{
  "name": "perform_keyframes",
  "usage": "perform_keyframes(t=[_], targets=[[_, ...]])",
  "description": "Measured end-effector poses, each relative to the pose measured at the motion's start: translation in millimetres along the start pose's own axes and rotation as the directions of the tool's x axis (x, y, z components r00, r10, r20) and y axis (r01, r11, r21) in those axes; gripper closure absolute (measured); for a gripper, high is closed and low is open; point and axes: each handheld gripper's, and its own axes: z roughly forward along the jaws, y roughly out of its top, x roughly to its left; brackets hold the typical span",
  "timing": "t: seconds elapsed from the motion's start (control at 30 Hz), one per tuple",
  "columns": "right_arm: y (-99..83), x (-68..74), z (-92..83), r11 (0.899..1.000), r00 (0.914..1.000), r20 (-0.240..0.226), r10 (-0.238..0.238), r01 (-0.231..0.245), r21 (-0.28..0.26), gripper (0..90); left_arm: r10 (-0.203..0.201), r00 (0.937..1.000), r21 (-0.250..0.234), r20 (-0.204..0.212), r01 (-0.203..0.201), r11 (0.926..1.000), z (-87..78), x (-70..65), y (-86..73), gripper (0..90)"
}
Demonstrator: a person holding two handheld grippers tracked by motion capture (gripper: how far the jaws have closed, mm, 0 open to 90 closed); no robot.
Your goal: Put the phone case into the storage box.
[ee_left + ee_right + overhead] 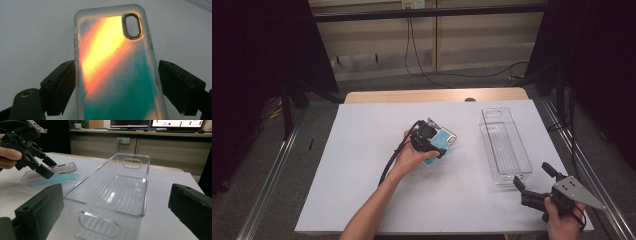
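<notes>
White table (pixel 362 190), phone case (pixel 115 75) bottom cut off, left gripper (pixel 116 87) fingers astride it

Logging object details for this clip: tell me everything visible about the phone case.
The phone case is translucent with frosted edges, its back tinted orange-yellow and teal, with an oval camera cutout near one top corner. It looks like soft plastic. In the right gripper view it is tilted, one end raised off the white table. The left gripper has its fingers on both long sides, left of the clear bin.
</notes>
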Motion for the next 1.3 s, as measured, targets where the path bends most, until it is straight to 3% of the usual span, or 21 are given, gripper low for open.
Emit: perform_keyframes(t=[0.47,0.9,1.1,1.3], targets=[[-0.3,0.4,-0.4,1.0,1.0,0.006,-0.006,0.006,0.002,0.0,0.019,0.9996,-0.046,-0.022,-0.02,0.9987,-26.3,2.0,-12.4,16.8],[0.6,-1.5,-2.5,1.0,0.9999,0.017,0.0,0.0,-0.005,0.0,0.023,0.9997,-0.055,0.004,-0.023,0.9982,-46.7,0.4,-28.4,16.7],[-0.4,0.5,-1.7,1.0,0.9999,0.011,-0.001,0.001,0.004,0.0,0.039,0.9991,-0.068,-0.018,-0.04,0.9969,-61.8,-4.1,-35.7,16.7],[-0.7,0.5,-0.6,1.0,0.9997,0.026,-0.002,0.002,0.006,0.0,0.027,0.9986,-0.08,-0.045,-0.031,0.9963,-71.1,-5.2,-47.8,16.7]])
